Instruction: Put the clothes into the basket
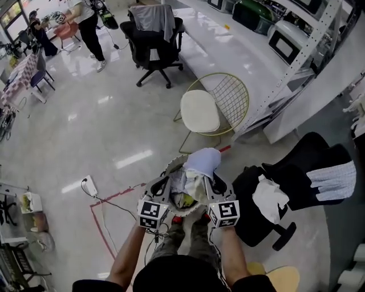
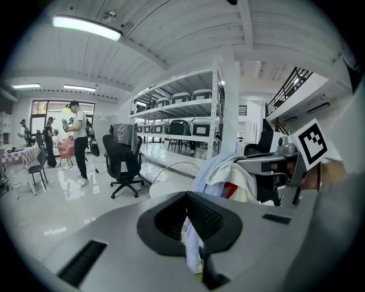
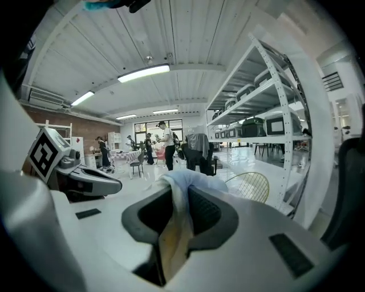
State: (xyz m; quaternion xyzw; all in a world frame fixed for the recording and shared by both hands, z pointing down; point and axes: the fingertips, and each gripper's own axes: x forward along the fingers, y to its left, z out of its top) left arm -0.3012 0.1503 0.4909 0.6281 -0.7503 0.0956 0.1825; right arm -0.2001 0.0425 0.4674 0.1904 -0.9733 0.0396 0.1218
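Head view gives me a glossy pale floor (image 1: 114,125) with grey metal shelving (image 1: 308,51) along its right side. Two black padded chairs stand on it. One (image 1: 296,177) is just right of me, with a crumpled white cloth (image 1: 269,197) on its seat and a checked cloth (image 1: 333,179) over its back. The other (image 1: 154,45) is farther off, with a grey garment (image 1: 153,17) hung over its backrest. Between them is a round wire chair (image 1: 219,105) with a white cushion (image 1: 199,111).

The clothes (image 1: 194,177) are a soft bunched bundle, pale blue on top and cream and white below. They hang above the floor in front of my legs, between my two grippers. My left gripper (image 2: 191,228) is clamped on a thin white fold of them. My right gripper (image 3: 174,222) pinches a pale blue and cream fold between its ribbed black pads.
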